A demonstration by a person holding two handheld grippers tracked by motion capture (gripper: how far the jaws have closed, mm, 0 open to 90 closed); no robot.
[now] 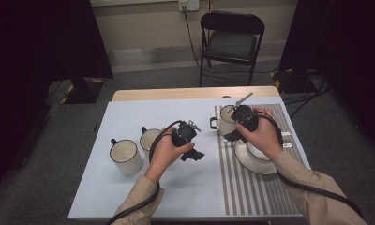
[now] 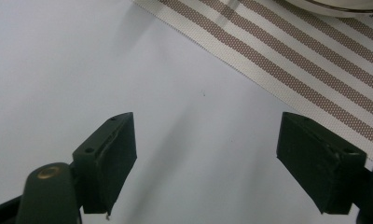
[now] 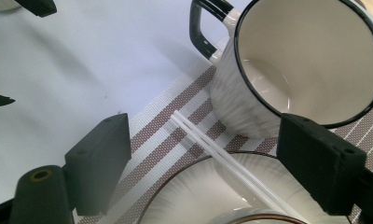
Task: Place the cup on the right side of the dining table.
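Observation:
Two white mugs with black rims, one (image 1: 125,156) nearer and one (image 1: 150,138) behind it, stand on the pale mat at the left. A third mug (image 1: 227,119) (image 3: 310,60) stands on the striped placemat (image 1: 251,187) (image 2: 292,51), just behind a white plate (image 1: 253,161) (image 3: 198,196). Two thin white sticks (image 3: 222,158) lie across the plate's rim. My right gripper (image 1: 232,137) (image 3: 212,163) hovers open over the plate's edge and the sticks, touching nothing. My left gripper (image 1: 192,155) (image 2: 205,163) is open over bare mat beside the placemat.
A small bowl (image 1: 259,151) sits on the plate, mostly hidden under the right hand. A black folding chair (image 1: 232,42) stands beyond the table's far wooden edge (image 1: 190,93). Dark curtains flank both sides.

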